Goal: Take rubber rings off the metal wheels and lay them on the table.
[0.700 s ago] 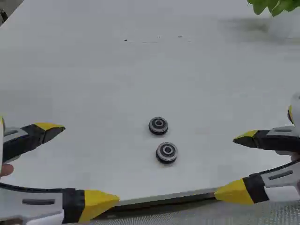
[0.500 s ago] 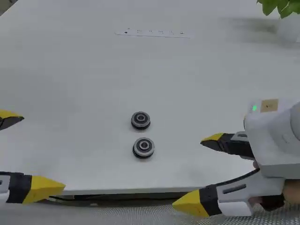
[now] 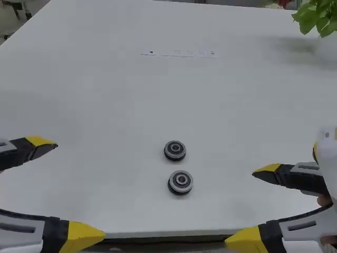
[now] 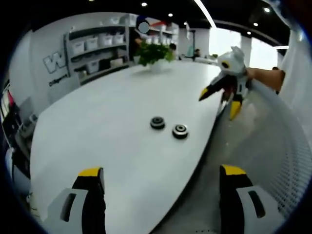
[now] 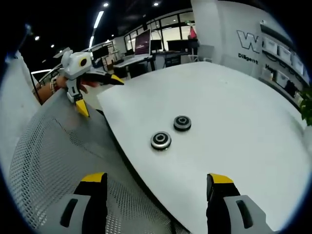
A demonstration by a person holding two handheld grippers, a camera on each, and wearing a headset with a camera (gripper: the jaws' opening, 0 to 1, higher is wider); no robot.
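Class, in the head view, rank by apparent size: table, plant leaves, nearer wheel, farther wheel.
1. table
2. plant leaves
3. nearer wheel and farther wheel: look alike, not ranked.

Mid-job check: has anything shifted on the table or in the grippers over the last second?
Nothing has visibly changed; the picture shifts come from the head camera. The far metal wheel and near metal wheel lie apart on the table as before, untouched. The left gripper and right gripper stay open on either side of them, holding nothing.
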